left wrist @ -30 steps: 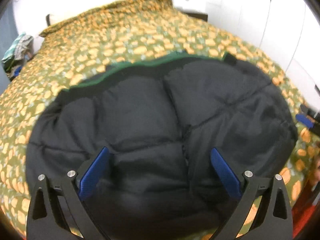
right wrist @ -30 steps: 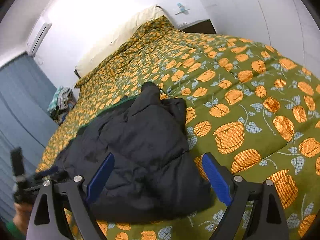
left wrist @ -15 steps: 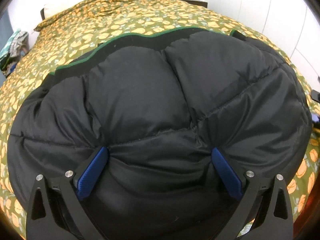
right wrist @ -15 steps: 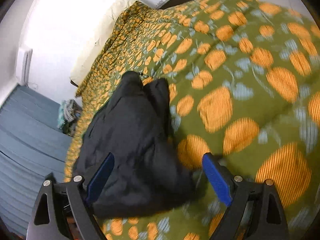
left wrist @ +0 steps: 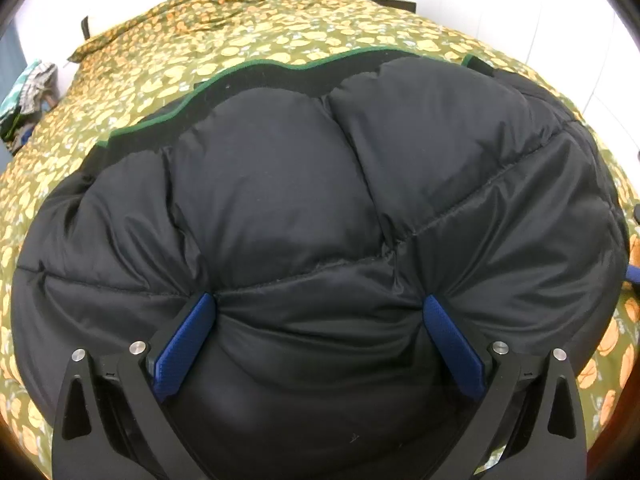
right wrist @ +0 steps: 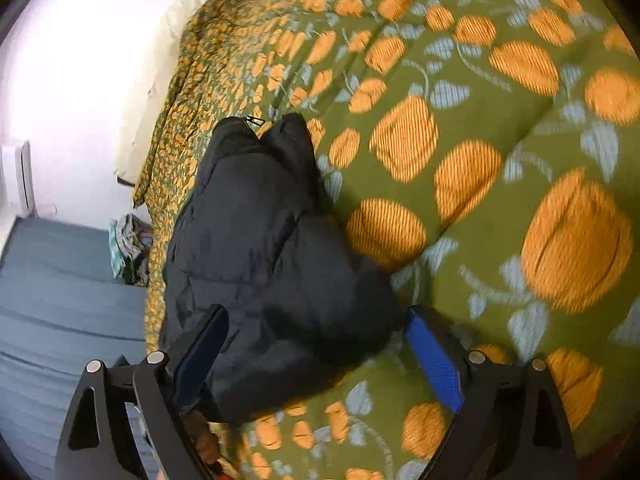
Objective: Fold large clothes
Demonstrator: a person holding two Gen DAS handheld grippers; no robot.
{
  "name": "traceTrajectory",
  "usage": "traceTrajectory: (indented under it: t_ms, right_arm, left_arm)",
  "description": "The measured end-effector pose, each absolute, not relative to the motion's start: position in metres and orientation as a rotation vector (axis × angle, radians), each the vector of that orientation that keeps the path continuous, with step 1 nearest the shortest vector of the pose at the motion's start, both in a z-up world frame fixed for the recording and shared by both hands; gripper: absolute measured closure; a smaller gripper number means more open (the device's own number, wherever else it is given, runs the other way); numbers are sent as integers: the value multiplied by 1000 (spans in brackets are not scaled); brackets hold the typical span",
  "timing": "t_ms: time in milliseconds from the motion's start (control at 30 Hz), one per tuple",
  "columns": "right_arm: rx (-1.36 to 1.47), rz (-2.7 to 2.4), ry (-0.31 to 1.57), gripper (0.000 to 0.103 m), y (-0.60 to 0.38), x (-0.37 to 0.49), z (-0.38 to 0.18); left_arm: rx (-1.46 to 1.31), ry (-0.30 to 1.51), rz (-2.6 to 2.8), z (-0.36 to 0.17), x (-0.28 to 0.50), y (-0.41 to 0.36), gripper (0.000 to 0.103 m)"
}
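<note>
Jacket (left wrist: 304, 208), black and puffy with a green-trimmed far edge, lay bunched on the bedspread (left wrist: 224, 40) at the near end of the bed. Nearest the left-wrist camera, the left gripper (left wrist: 320, 316) pressed into the jacket's near quilted panel, its blue pads (left wrist: 182, 350) spread wide with padding bulging between them, clamped on nothing. In the right-wrist view, the right gripper (right wrist: 316, 344) was also spread, its fingers straddling the jacket's near corner (right wrist: 280, 264), one pad (right wrist: 434, 364) over the bedspread (right wrist: 480, 184) just beside the jacket. On that side of the jacket the green bedspread with its orange flowers ran bare and broad, and it stretched on beyond the jacket's far edge as well. Off the jacket's other side, past the bed's edge, a heap of clothes (right wrist: 126, 240) sat beside a blue curtain (right wrist: 60, 280). Farthest beyond the jacket, a cream pillow (right wrist: 160, 60) lay at the head of the bed against a white wall (right wrist: 80, 40).
</note>
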State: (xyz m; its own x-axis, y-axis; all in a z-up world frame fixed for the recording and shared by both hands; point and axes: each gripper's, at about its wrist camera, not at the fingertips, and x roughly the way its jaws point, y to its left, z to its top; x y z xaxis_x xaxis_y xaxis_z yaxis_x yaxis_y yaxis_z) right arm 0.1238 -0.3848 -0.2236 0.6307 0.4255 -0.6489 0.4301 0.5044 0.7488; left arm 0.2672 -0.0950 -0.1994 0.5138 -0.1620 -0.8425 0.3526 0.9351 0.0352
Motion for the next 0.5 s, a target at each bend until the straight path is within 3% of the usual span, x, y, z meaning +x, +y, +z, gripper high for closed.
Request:
traceTrajectory:
  t_ms: [200,233,267,300,400,500]
  right_arm:
    - [1132,-5,930,9,-384,161,-258]
    - [1121,11,913,15,-383,164,-257]
    - [1094,58,885,33,-380,169,-252]
    - [1088,108,864,68,-378,172,-248]
    - [1020,139,805,80,-369,169,-223]
    - [845,172,721,81,-343,164,-177]
  left_arm:
    - [209,980,-308,-201,265,-94,0]
    - [209,979,-308,-201,265,-94,0]
    - [206,976,-306,-201,264,-94,0]
    - [206,976,-305,-201,264,-93,0]
    - [215,976,-297,-203,264,-94,0]
    - [219,974,-286,-205,264,-94,0]
